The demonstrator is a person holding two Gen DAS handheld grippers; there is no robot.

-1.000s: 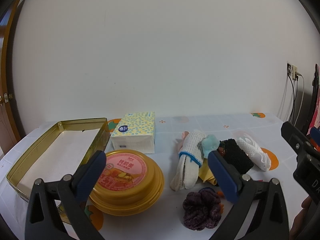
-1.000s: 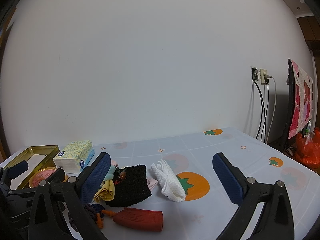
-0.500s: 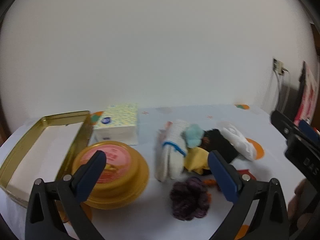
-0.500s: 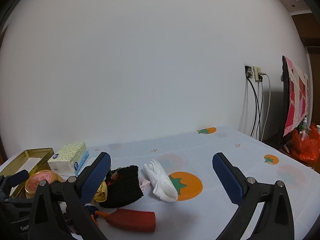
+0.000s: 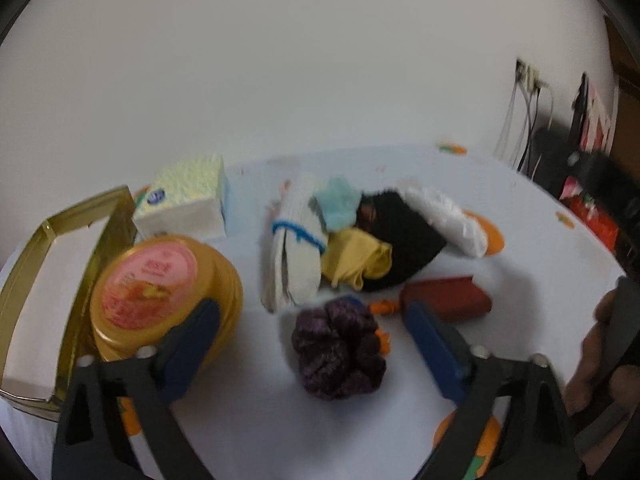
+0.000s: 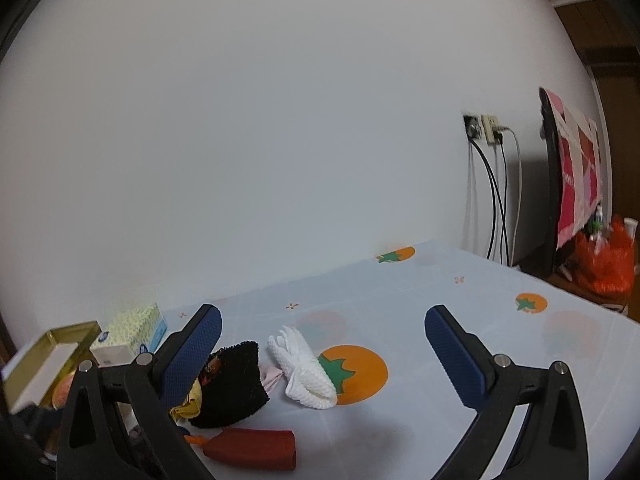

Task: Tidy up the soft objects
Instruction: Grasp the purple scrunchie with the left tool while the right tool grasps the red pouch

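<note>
Counter (image 5: 248, 420): tomato-print cloth, soft pile mid-surface.
Left gripper (image 5: 312, 344): tipped down since a second ago, empty jaws closing around purple scrunchie (image 5: 338, 354).
Right gripper (image 6: 322, 344): apart, empty.
Meaning: scrunchie pickup likely.

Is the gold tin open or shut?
Open. The gold tin has no lid on it, and its white inside shows between the walls.

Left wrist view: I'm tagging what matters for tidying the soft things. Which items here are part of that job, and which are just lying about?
Job:
purple scrunchie
white towel roll
yellow cloth
black cloth
white knit cloth
teal cloth
red pouch
gold tin, probably the container

Lying about:
tissue pack
round yellow box
</note>
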